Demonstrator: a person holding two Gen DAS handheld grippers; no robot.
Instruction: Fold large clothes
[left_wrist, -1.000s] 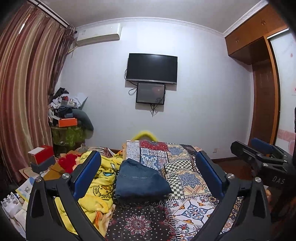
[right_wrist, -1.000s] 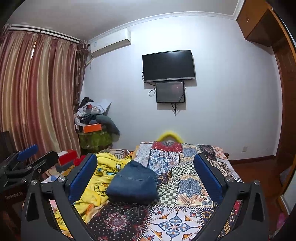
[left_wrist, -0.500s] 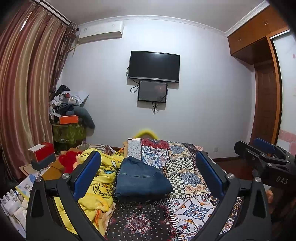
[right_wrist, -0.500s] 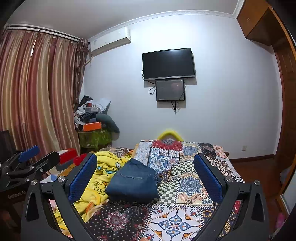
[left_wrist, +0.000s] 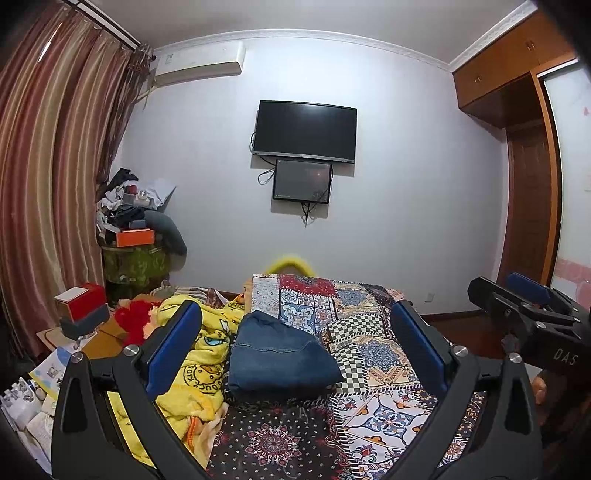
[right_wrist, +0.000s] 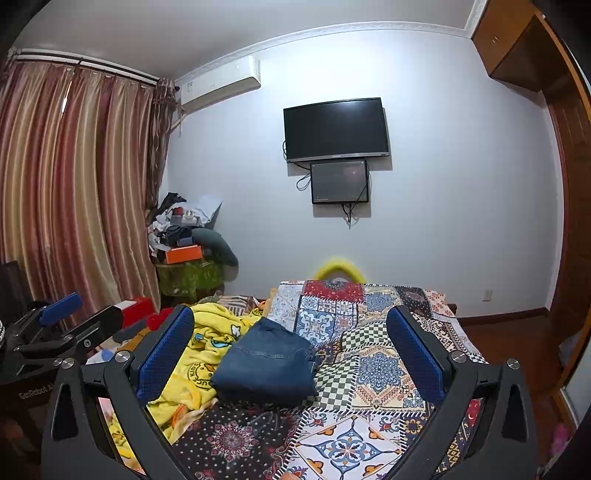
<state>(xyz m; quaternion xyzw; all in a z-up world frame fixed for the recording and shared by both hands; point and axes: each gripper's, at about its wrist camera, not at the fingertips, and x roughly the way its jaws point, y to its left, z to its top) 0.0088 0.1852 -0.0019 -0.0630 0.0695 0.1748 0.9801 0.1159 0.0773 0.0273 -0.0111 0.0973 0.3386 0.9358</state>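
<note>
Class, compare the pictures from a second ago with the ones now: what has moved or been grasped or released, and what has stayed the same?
Both views tilt slightly upward: the television sits a little lower in frame, so both tools rose or pitched up a touch. Nothing was grasped or released. The left tool and right tool stay open and empty, and the folded jeans lie unmoved on the patchwork bedspread beside the yellow blanket.

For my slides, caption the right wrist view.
Open right gripper held above folded jeans on a patchwork bedspread, beside a yellow blanket.

Folded denim jeans lie on matt patchwork cloth bedspread; yellow blanket looks fleecy.
</note>
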